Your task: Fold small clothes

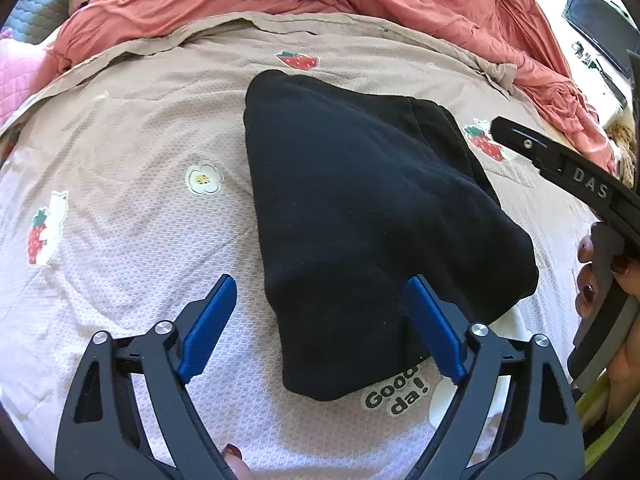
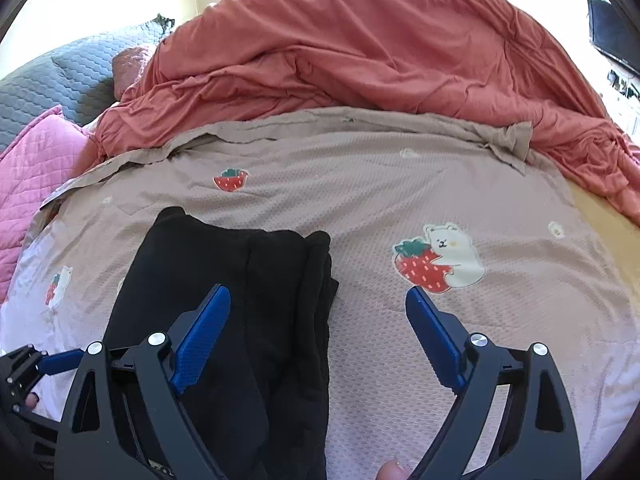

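**Both grippers wide apart over a folded black garment**

Left gripper (image 1: 320, 308) hangs over the near end of the black garment (image 1: 360, 216) with its blue pads (image 1: 210, 326) spread wide; we see one pad over bare blanket and the other over the cloth's near right edge, neither pinching anything. Our right gripper (image 2: 318, 320) is likewise released, its jaws standing far apart, one pad above the black fabric and the other above the blanket; nothing is between them but air.

We can read two bits of writing. On the side of the right tool, as it shows in the left wrist view, raised letters spell "DAS" (image 1: 591, 184). On the blanket (image 1: 140, 208), just below the garment's near corner, a printed patch (image 1: 394, 394) reads "Good da!", its upper letters partly covered by the black cloth, so we cannot tell whether more text lies beneath.

The garment lies folded on the beige strawberry-and-bear blanket, in layers whose stacked edges show along its right side in the right wrist view. What kind of garment it is we cannot make out; the black swallows seams and detail. A coral duvet (image 2: 380, 52) is bunched behind. A dark screen (image 1: 600, 28) at the far right is cut off by the lens edge. A hand (image 1: 596, 280) gripping the right tool is only partly visible.
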The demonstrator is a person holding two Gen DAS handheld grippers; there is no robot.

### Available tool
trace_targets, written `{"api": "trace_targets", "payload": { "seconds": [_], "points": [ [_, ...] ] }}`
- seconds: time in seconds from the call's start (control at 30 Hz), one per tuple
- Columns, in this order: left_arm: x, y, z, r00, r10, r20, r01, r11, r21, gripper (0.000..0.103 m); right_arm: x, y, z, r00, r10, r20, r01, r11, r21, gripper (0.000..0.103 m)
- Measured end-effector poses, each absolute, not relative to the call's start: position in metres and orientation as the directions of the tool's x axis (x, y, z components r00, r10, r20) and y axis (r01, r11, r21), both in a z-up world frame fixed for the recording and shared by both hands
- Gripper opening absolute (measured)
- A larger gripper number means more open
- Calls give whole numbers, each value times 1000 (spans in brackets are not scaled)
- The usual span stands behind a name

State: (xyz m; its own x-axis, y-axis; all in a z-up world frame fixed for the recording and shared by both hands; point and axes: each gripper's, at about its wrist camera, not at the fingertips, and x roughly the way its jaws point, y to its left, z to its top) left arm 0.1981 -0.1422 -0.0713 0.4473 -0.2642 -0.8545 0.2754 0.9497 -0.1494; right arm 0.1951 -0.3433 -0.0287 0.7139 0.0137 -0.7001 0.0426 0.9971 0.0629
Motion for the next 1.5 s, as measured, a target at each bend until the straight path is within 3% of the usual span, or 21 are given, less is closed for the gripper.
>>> {"api": "trace_targets", "payload": {
  "seconds": [0.07, 0.13, 0.57, 0.93, 1.1, 1.3, 1.5],
  "points": [
    [197, -140, -68, 457, -257, -851, 267, 953, -144, 94, 190, -344, -23, 732, 13, -681, 40, 997, 62, 89],
    [196, -137, -62, 475, -250, -844, 252, 957, -142, 94, 184, -344, -16, 755, 17, -655, 36, 997, 67, 99],
    [169, -111, -19, 606, -188, -773, 224, 973, -62, 94, 131, -335, 29, 886, 49, -462, 2, 994, 109, 98],
    [133, -88, 8, 659, -197, -726, 215, 974, -69, 94, 61, -302, 51, 919, 5, -394, 4, 1000, 22, 98],
    [112, -73, 8, 658, -206, -724, 202, 975, -93, 94, 32, -296, 50, 895, 10, -446, 5, 999, 34, 98],
    [93, -57, -8, 622, -214, -753, 190, 975, -120, 94, 17, -285, 20, 780, 8, -626, 43, 997, 67, 98],
    [80, -50, -17, 604, -214, -768, 193, 974, -119, 94, 7, -275, 4, 750, -8, -662, 48, 998, 43, 98]
  ]
}}
